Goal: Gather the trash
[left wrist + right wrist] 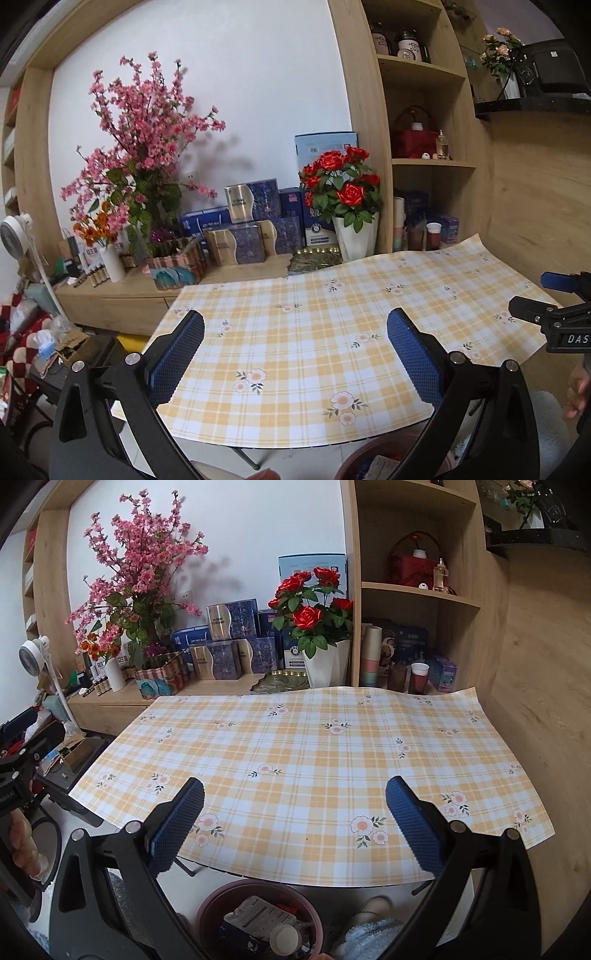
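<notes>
Right wrist view: right gripper [294, 805] spread wide with nothing between its blue pads, hanging over the near edge of the checked tablecloth [303, 746]. At six o'clock, on the floor just below that edge, the pink trash bin [207, 910] holds a crumpled wrapper [258, 910] and a white-capped bottle [285, 939]. Left wrist view: left gripper [295, 334] also wide apart and empty above the cloth, the bin's rim at five o'clock.

Left claw [295, 354], right claw [295, 830]: both agape.
</notes>
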{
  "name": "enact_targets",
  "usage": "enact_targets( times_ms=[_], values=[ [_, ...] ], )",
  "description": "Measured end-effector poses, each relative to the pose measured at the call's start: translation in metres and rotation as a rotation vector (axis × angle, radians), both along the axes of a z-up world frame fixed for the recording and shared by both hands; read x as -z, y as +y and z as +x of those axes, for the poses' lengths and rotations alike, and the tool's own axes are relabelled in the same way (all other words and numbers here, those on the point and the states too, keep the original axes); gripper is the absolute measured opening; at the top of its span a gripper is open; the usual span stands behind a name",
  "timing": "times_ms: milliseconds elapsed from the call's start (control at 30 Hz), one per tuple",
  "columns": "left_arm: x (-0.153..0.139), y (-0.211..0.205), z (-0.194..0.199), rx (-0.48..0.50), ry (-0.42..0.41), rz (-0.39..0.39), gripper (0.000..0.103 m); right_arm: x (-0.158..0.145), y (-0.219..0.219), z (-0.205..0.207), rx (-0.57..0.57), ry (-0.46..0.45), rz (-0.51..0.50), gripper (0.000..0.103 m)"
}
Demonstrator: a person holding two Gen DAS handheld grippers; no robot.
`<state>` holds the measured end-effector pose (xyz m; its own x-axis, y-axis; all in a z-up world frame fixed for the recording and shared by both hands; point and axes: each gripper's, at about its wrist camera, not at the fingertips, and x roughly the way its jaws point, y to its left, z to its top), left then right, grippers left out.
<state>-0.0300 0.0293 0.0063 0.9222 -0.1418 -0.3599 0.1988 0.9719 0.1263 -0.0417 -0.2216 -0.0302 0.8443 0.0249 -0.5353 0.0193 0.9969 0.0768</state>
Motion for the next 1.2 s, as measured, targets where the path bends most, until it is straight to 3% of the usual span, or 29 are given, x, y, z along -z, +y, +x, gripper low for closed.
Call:
enact_targets(
  times_ms=[667, 1200],
  values=[
    [-0.0038, 0.0024, 0.0004, 0.021, 0.05, -0.058, 0.097, -0.0102, -0.0026, -0.0087, 0.015, -0.029, -0.001, 0.097],
    [-0.0035, 0.0044, 0.0019, 0.0, 0.062, -0.047, 0.097, -0.0093, -0.0018, -0.0091, 0.014, -0.028, 0.0, 0.097]
  ],
)
